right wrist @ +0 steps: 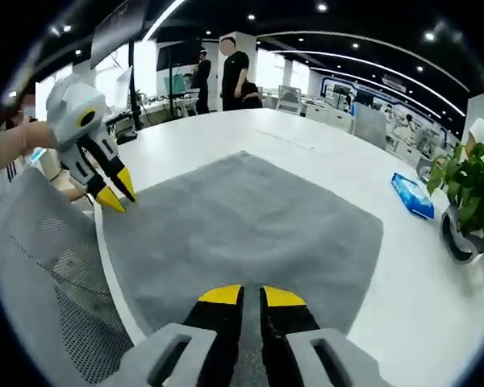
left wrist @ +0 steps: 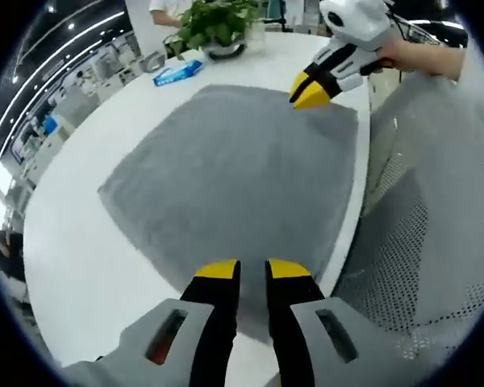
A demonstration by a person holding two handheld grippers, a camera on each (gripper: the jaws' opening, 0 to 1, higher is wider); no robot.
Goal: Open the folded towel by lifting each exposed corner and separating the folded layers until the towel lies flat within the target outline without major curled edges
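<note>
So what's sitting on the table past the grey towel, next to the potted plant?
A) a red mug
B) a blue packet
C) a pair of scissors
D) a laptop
B: a blue packet lies on the white table beside the plant, beyond the far edge of the towel; it also shows in the right gripper view.

White table — bearing a grey towel, blue packet, and seemingly a potted plant.

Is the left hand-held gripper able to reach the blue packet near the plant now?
Probably not without moving: the blue packet lies across the grey towel, far from the left hand-held gripper, though nothing blocks the way.
</note>
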